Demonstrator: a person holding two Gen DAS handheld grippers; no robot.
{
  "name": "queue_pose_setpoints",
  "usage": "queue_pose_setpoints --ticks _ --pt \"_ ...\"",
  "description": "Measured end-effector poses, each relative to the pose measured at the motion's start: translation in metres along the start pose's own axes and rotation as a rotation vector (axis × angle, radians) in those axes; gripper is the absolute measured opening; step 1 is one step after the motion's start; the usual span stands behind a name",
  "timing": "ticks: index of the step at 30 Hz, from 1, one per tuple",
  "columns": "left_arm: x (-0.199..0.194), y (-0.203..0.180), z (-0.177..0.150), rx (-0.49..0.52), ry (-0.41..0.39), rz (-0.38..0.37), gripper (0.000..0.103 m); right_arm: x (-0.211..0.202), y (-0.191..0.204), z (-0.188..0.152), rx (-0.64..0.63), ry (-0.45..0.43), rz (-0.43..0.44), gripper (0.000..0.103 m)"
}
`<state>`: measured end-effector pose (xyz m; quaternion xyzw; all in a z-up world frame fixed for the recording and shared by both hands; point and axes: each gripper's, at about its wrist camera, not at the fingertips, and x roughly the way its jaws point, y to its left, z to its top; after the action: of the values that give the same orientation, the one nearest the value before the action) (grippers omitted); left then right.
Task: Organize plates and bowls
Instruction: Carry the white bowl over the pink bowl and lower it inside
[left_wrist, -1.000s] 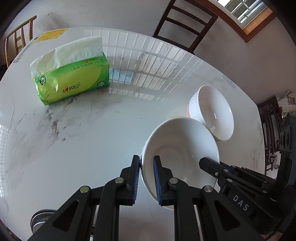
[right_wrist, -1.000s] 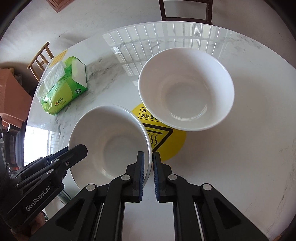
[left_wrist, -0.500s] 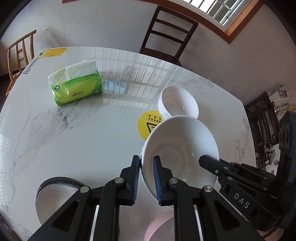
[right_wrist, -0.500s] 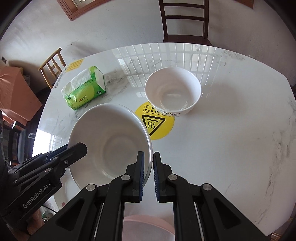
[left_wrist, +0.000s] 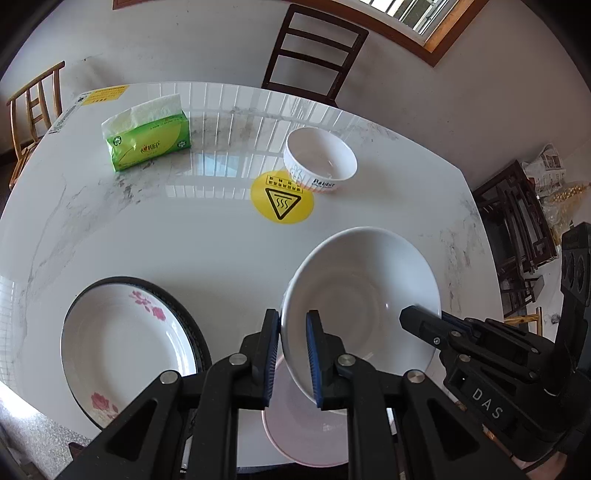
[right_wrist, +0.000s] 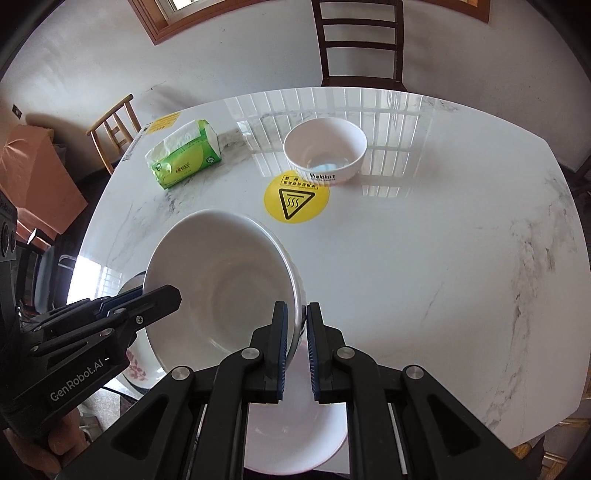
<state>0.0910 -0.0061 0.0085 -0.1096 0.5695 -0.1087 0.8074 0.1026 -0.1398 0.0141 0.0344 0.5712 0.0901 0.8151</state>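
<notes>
Both grippers hold one large white bowl (left_wrist: 364, 295) (right_wrist: 221, 288) in the air above the near edge of the marble table (left_wrist: 184, 236). My left gripper (left_wrist: 291, 354) is shut on its left rim, my right gripper (right_wrist: 295, 339) on its right rim. Directly below the bowl lies a pink-rimmed white plate (left_wrist: 306, 432) (right_wrist: 295, 443). A flowered plate with a dark rim (left_wrist: 122, 343) rests at the near left. A smaller white bowl (left_wrist: 319, 160) (right_wrist: 325, 153) with lettering stands far across the table.
A yellow round warning sticker (left_wrist: 282, 199) marks the table's middle. A green tissue pack (left_wrist: 147, 138) lies at the far left. Dark wooden chairs (left_wrist: 310, 51) stand behind the table, and a light wooden chair (left_wrist: 29, 110) is at the left.
Both grippers have carried the large bowl up and back toward the near edge. The small bowl and tissue pack now look farther off, and the flowered and pink plates have come into view.
</notes>
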Motion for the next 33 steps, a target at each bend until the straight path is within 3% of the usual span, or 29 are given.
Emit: queue_pose_setpoints --ticks 14,33 --pt "0.030 -0.005 -0.050 0.010 0.097 0.001 0.015 0.015 -0.014 -0.066 0.026 0.079 -0.001 0.012" --pt "0.060 -0.005 -0.061 0.016 0.154 0.045 0.015 0.042 -0.024 -0.083 0.038 0.149 0.000 0.013"
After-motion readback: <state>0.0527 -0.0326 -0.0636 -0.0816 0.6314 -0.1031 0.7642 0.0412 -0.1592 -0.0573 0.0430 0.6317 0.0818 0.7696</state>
